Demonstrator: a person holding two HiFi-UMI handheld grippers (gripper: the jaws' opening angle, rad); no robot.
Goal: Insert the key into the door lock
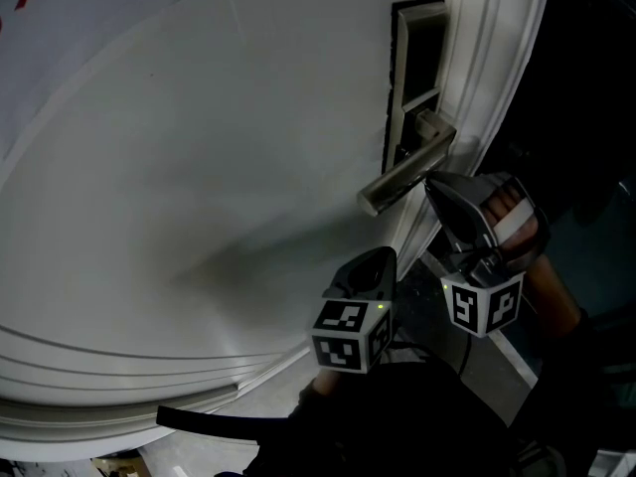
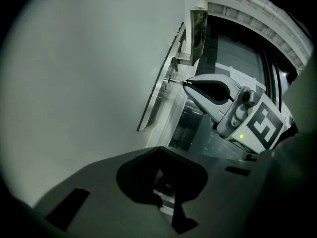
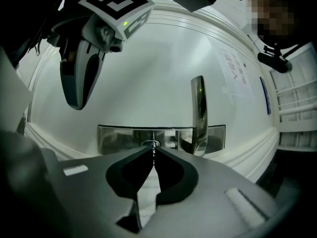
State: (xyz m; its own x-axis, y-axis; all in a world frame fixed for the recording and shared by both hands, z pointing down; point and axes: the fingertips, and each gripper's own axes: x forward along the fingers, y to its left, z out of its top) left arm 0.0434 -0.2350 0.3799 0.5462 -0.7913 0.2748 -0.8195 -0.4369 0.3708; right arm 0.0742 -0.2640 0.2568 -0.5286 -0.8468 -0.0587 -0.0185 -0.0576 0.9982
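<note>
A white door [image 1: 199, 167] carries a steel lock plate [image 1: 415, 58] with a lever handle [image 1: 405, 172]. My right gripper [image 1: 429, 180] is just under the handle, shut on a thin key [image 3: 154, 153]. In the right gripper view the key's tip is at the round keyhole [image 3: 151, 144], beside the handle [image 3: 198, 113]. From the left gripper view, the key [image 2: 175, 81] spans the short gap between the right gripper [image 2: 184, 83] and the plate [image 2: 161, 95]. My left gripper [image 1: 383, 256] hangs lower and left of the lock, jaws shut on nothing, away from the door.
The moulded door edge [image 1: 497, 68] runs down the right of the plate, with dark space beyond it. A hand [image 1: 517, 229] grips the right gripper. A sheet with writing [image 3: 235, 68] is stuck on the door. A black strip [image 1: 199, 423] lies low at the front.
</note>
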